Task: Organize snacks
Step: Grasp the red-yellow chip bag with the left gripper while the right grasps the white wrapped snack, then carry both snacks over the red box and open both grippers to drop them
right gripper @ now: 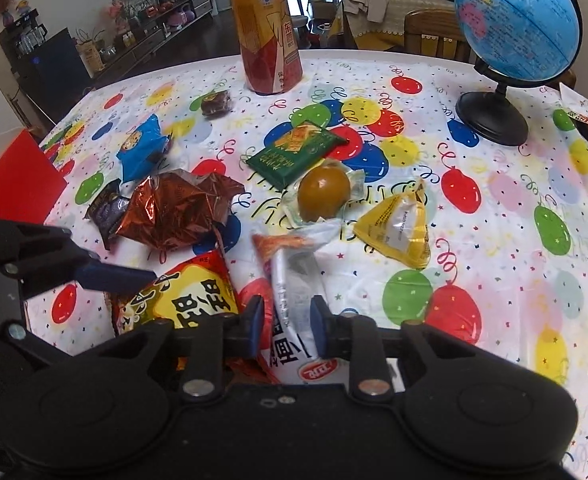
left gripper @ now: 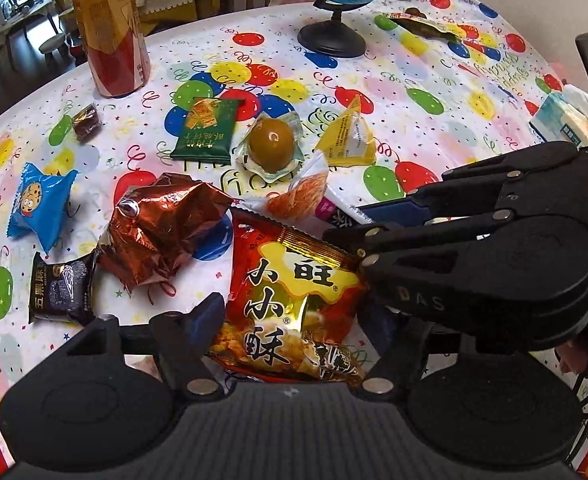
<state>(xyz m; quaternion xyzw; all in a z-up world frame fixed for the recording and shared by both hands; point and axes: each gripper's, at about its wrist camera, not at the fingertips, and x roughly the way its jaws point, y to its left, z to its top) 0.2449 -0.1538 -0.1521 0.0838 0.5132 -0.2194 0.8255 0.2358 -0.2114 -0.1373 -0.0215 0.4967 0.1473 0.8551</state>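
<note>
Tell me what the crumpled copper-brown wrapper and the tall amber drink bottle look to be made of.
Crumpled copper-brown wrapper: likely metallised foil film, glossy; sharp creases catch mirror-like glints. Tall amber drink bottle: probably clear plastic, since liquid shows through above a printed label sleeve; glass can't be excluded.

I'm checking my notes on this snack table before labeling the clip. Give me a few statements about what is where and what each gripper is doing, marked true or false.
1. The left gripper straddles the red and yellow snack bag. True.
2. The bottled drink lies on its side. False: it stands upright.
3. The right gripper has its fingers either side of a white packet. True.
4. The globe sits between the green biscuit packet and the blue cookie packet. False: it stands off to the right of both.
5. The yellow triangular packet rests on the balloon-print tablecloth. True.
</note>
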